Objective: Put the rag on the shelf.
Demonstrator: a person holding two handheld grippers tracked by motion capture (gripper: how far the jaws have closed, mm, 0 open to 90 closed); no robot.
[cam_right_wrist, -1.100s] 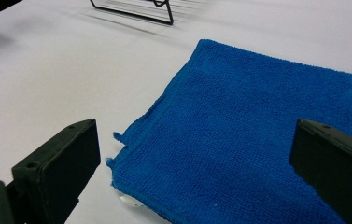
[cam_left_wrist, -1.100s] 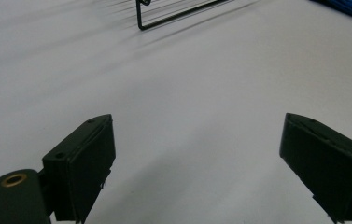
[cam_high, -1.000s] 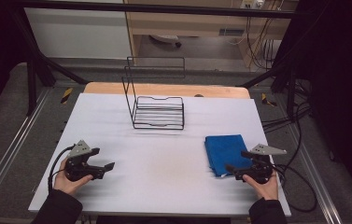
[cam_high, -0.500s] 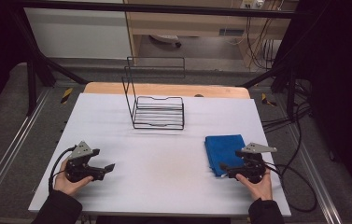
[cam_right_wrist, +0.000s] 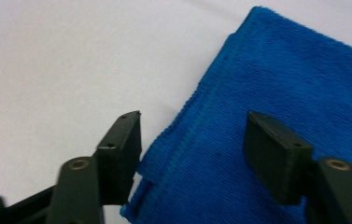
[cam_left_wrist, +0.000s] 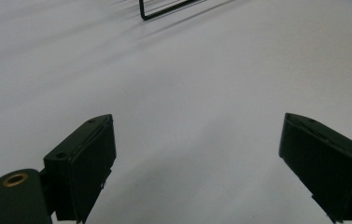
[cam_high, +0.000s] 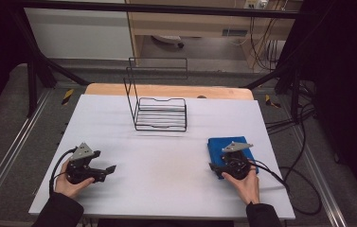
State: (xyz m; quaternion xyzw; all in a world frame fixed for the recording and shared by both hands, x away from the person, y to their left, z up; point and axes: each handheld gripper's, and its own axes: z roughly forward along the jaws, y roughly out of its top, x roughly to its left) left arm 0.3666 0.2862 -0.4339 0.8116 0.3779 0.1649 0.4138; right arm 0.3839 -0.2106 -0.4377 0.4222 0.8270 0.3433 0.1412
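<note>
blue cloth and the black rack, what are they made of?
Blue cloth: looks like terry or microfibre towelling, matte, with fuzzy pile and a stitched hem line. Folded, by the layered edge. Black rack: thin bent wire, probably coated or painted steel, dark with a slight sheen.

Fuzzy blue terry cloth towel [cam_right_wrist: 276, 112], thin black metal wire rack [cam_high: 161, 113], matt white table [cam_high: 166, 161]

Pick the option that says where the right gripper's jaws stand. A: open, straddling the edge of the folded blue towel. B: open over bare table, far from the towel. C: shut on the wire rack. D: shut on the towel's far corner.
A: in the right gripper view, the right gripper has its jaws apart, one on each side of the hemmed edge of the blue towel.
</note>
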